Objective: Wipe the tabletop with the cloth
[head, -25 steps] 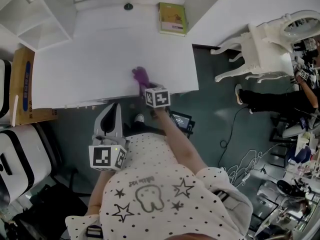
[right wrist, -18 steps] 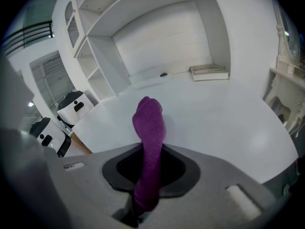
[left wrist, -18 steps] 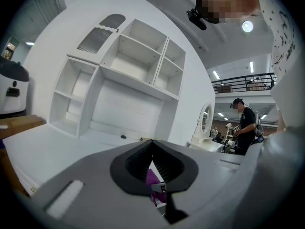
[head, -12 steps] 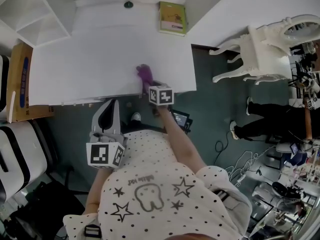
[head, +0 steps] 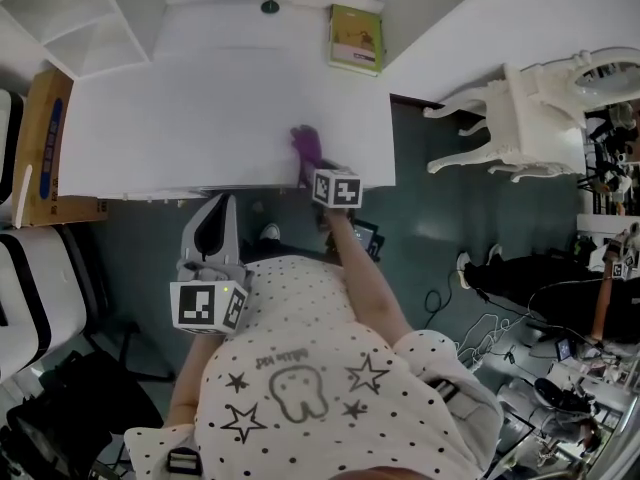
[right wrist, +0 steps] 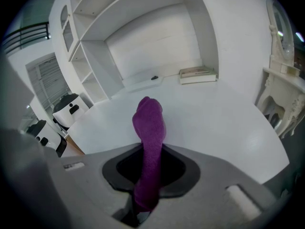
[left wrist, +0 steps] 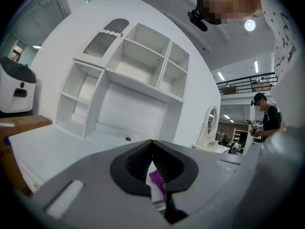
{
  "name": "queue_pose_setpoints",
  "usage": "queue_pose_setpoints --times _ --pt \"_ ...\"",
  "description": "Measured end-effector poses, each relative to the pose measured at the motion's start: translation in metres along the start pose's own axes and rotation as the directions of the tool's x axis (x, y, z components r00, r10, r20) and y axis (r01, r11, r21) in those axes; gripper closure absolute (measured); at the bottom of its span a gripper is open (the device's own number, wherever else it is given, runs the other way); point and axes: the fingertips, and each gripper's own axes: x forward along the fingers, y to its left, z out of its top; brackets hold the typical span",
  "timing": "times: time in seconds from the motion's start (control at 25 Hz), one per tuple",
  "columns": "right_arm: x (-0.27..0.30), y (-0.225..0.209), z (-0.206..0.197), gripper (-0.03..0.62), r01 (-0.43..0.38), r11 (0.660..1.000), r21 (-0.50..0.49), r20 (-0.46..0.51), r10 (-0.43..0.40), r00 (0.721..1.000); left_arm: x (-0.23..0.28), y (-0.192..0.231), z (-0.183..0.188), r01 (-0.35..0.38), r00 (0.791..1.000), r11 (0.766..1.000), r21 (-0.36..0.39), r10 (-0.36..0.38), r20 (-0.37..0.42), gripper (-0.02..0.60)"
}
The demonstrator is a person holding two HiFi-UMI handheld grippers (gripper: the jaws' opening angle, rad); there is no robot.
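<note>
The person stood at the near edge of the white tabletop (head: pixel 200 118), a gripper in each hand. The right gripper (right wrist: pixel 148 151) was clamped on a purple cloth (right wrist: pixel 149 120), which ran up between its jaws and poked out in front of them in a rounded bunch. Seen from above, that cloth sat at the tabletop's near edge, toward the right corner, with the right gripper's marker cube (head: pixel 337 188) just off the edge behind it. Whether the cloth was pressing on the surface I could not tell. The left gripper (left wrist: pixel 151 144) was held back from the tabletop, below its near edge and close to the person's body. Its jaws were drawn together with nothing between them, and only a thin slit showed a bit of the purple cloth beyond. At the far side of the tabletop a book (head: pixel 357 38) lay flat against the back wall, and a small dark round thing (head: pixel 269 7) sat to its left. A set of open white shelves (head: pixel 90 18) stood at the far left. A cardboard box (head: pixel 40 148) stood beside the tabletop's left end, and a white chair (head: pixel 510 118) stood off to the right.
</note>
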Motion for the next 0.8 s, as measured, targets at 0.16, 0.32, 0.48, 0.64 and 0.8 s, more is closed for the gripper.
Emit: queue_pose_setpoints --times 0.16,0.32,0.48,0.64,0.8 --pt "-0.003 -0.01 0.002 0.525 0.018 1.0 -0.007 0.006 -0.018 1.0 -0.003 0.003 0.001 -0.016 1.0 1.0 -0.001 0.016 0.01 0.581" --pt "-0.004 -0.022 0.003 0.525 0.033 0.999 0.007 0.011 -0.033 0.999 -0.002 0.003 0.0 -0.019 1.0 1.0 -0.001 0.019 0.012 0.581" --pt "-0.008 -0.033 0.006 0.525 0.043 0.999 0.014 0.011 -0.043 0.999 -0.001 0.002 0.001 -0.017 1.0 1.0 0.004 0.017 0.017 0.581" --pt "-0.011 -0.045 0.007 0.525 0.055 0.998 0.029 0.015 -0.056 0.998 0.002 0.002 0.003 -0.021 1.0 1.0 0.0 0.021 0.015 0.581" --pt "-0.014 -0.059 0.009 0.525 0.066 0.997 0.05 0.023 -0.068 0.997 0.006 0.001 0.004 -0.019 1.0 1.0 0.004 0.019 0.014 0.581"
